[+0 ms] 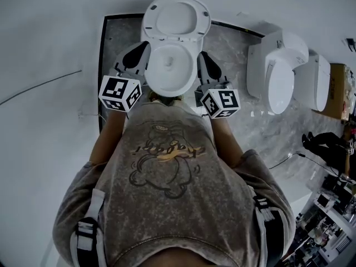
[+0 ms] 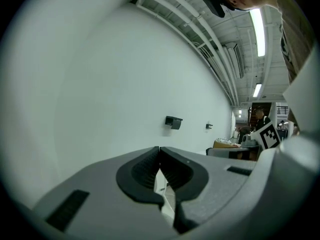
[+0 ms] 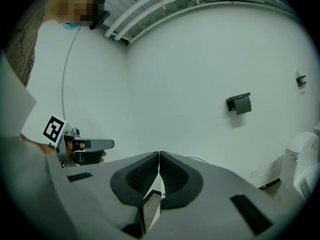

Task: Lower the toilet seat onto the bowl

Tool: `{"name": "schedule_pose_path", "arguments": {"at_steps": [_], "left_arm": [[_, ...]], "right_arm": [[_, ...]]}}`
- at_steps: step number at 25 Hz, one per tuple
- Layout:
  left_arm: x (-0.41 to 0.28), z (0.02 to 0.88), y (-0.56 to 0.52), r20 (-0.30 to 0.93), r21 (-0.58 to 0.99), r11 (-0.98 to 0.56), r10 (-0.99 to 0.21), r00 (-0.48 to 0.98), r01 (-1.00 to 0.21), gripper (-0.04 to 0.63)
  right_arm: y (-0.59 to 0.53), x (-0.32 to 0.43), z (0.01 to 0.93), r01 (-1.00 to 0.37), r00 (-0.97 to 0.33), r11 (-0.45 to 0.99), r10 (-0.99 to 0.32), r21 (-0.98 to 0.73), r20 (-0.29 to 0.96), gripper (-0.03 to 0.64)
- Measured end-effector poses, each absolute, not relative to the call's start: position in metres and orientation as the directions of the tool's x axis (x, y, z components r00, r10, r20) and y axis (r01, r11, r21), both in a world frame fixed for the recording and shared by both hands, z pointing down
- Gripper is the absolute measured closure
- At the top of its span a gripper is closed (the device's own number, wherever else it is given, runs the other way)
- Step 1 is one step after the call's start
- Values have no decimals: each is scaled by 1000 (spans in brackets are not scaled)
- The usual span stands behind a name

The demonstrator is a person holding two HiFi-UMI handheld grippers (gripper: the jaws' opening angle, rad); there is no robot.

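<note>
In the head view the white toilet stands against the wall. Its seat and lid (image 1: 177, 16) are tilted up over the open bowl (image 1: 171, 70). My left gripper (image 1: 143, 49) is beside the bowl's left rim and my right gripper (image 1: 203, 58) beside its right rim. Both point toward the wall, and I cannot tell whether either touches the toilet. In the left gripper view the left gripper (image 2: 159, 150) is shut on nothing and faces the white wall. The right gripper (image 3: 159, 155) is likewise shut and empty in its own view.
A second white toilet (image 1: 281, 74) stands to the right on the grey marble floor (image 1: 239, 49). A dark paper holder (image 3: 239, 104) hangs on the wall. The person's torso (image 1: 167, 193) fills the lower head view. Cluttered shelves (image 1: 328, 216) sit at the far right.
</note>
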State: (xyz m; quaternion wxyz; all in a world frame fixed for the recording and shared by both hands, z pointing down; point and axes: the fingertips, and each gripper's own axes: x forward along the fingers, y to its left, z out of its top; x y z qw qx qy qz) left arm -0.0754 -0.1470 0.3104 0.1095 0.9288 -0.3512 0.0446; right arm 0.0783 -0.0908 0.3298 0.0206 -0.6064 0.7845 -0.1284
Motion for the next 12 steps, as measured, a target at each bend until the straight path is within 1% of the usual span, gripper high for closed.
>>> {"name": "schedule_pose_path", "arguments": {"at_steps": [6,7,9,10,12], "left_arm": [[-58,318,-168,163,170,-717,-656,737,-676,584],[-55,320,-171,163,173,-716,-656,737,-676,574],[-47,322,-177,164,171,-720,-652,741,-672,506],[-42,322,-180,165,161,-727,-647,745,-667,490],[-31,321,-190,161,131,-745,-635,755,-654,464]], "right_arm": [[-114,97,342,-942,-296,264,-944,-206,147,586],[-118,98,343,-939,-311,279,-938,-200,151,586],[-127,98,346,-928,-348,316,-924,-195,159,584],[-133,97,347,-920,-370,337,-915,-200,161,567],[-146,97,348,-899,-416,379,-895,-218,162,433]]}}
